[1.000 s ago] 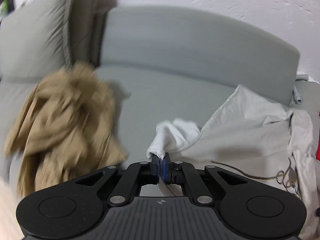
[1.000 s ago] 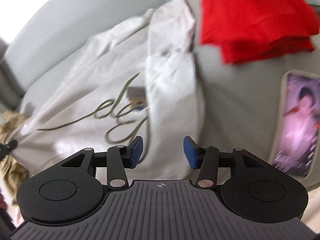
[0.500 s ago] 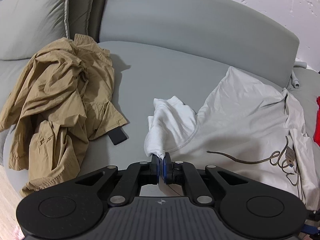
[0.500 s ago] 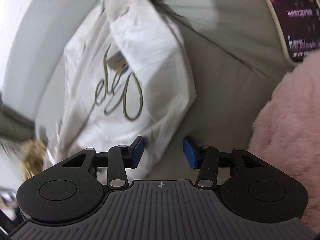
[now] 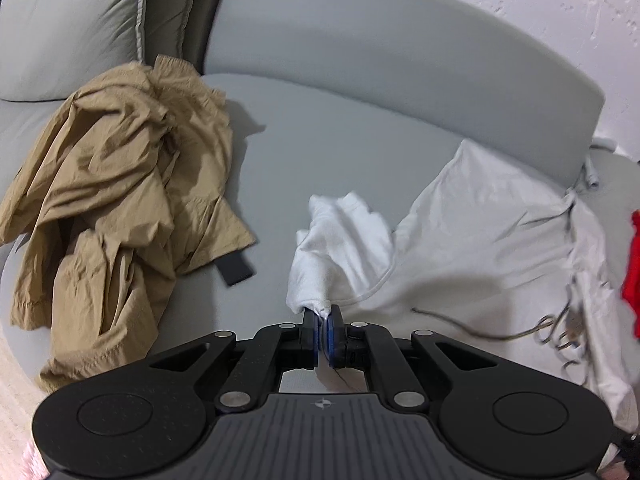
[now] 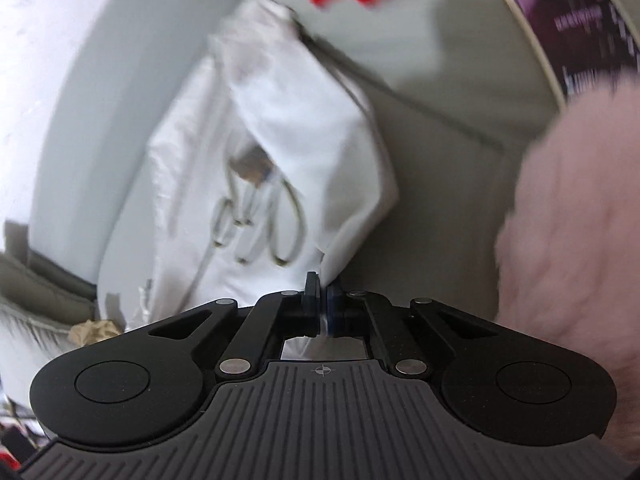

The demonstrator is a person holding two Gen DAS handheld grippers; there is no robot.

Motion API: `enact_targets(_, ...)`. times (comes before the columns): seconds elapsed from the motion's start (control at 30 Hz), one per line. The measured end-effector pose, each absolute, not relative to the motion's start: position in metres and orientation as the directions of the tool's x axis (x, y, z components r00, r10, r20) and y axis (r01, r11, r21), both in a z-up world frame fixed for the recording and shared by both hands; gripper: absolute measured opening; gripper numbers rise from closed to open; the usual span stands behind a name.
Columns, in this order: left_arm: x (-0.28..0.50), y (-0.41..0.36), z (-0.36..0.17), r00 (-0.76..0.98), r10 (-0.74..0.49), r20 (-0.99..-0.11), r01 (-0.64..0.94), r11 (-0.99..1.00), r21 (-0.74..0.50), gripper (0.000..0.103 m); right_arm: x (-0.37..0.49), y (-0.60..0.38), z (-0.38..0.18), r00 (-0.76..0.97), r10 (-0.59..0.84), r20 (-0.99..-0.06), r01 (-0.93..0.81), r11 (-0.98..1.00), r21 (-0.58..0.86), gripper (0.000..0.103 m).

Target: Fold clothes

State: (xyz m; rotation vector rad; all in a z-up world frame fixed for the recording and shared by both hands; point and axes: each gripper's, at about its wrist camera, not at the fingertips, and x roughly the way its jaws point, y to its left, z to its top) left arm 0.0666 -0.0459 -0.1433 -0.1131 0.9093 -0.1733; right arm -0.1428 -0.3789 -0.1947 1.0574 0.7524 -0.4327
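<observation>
Fabric sits pinched in your left gripper: its jaws are closed on a bunched corner of the white shirt, which spreads ahead and to the right of the fingers across the sofa. Keep that pinch firm and lift only enough to clear the cushion, so the corner does not slip out of the small bite you have. The tan jacket lies crumpled off to the left, apart from the shirt; steer clear of it. Whether you hold a sleeve, hem or collar is hard to tell from the bunching, and the shirt's right edge blurs towards a red garment cut off at the frame.

Right view: your right gripper is also clamped shut, on an edge of the shirt just ahead of the fingers. Judging by both pinches, you are set to carry a fold; move the two hands together and keep the cloth taut between them. Motion blur smears the shirt's lettering, a pink fluffy thing blocks the right, and a screen is cropped above.
</observation>
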Motion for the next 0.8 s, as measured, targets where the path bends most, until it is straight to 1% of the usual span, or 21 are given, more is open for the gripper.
enact_targets(0.1,0.076,-0.044,-0.104,0.655,-0.245,-0.715,0.115,0.967,-0.227,0.004,-0.134,-0.384,-0.161,0.716,0.015,-0.698,0.602,0.494,0.627,0.002)
enact_targets(0.2,0.078,-0.043,-0.05,0.731,-0.279,-0.623,0.142,0.955,-0.261,0.004,-0.12,-0.392,-0.104,0.782,-0.012,-0.623,0.521,0.56,0.644,0.002)
enact_targets(0.27,0.074,-0.039,-0.009,0.782,-0.298,-0.548,0.165,0.946,-0.28,0.004,-0.117,-0.394,-0.036,0.851,-0.054,-0.523,0.434,0.633,0.641,0.002)
enact_targets(0.37,0.053,-0.032,0.054,0.851,-0.324,-0.413,0.215,0.933,-0.289,0.004,-0.127,-0.391,0.014,0.895,-0.081,-0.439,0.375,0.669,0.641,0.002)
enact_targets(0.4,0.044,-0.029,0.075,0.871,-0.331,-0.364,0.233,0.929,-0.287,0.004,-0.136,-0.389,0.037,0.916,-0.085,-0.392,0.34,0.682,0.647,0.002)
enact_targets(0.47,0.021,-0.024,0.108,0.904,-0.334,-0.266,0.264,0.927,-0.268,0.004,-0.164,-0.379,0.091,0.962,-0.101,-0.253,0.245,0.726,0.642,0.002)
enact_targets(0.5,0.009,-0.021,0.125,0.917,-0.335,-0.216,0.278,0.926,-0.257,0.004,-0.168,-0.377,0.096,0.966,-0.104,-0.236,0.235,0.732,0.639,0.002)
enact_targets(0.53,-0.002,-0.019,0.141,0.927,-0.337,-0.165,0.292,0.924,-0.246,0.004,-0.182,-0.371,0.118,0.979,-0.113,-0.167,0.194,0.755,0.627,0.002)
enact_targets(0.57,-0.014,-0.016,0.158,0.934,-0.337,-0.114,0.305,0.923,-0.234,0.004,-0.187,-0.367,0.127,0.984,-0.116,-0.138,0.178,0.764,0.62,0.002)
enact_targets(0.6,-0.025,-0.014,0.174,0.939,-0.338,-0.064,0.317,0.922,-0.221,0.004,-0.197,-0.361,0.144,0.989,-0.123,-0.085,0.149,0.785,0.602,0.002)
enact_targets(0.63,-0.032,-0.013,0.185,0.94,-0.339,-0.031,0.326,0.921,-0.211,0.004,-0.208,-0.354,0.161,0.991,-0.129,-0.025,0.119,0.806,0.58,0.002)
enact_targets(0.73,-0.053,-0.009,0.215,0.937,-0.344,0.066,0.35,0.919,-0.182,0.004,-0.225,-0.341,0.192,0.986,-0.139,0.087,0.071,0.84,0.538,0.002)
enact_targets(0.8,-0.046,-0.01,0.221,0.933,-0.356,0.047,0.358,0.915,-0.184,0.004,-0.221,-0.339,0.205,0.987,-0.126,0.096,0.056,0.847,0.529,0.002)
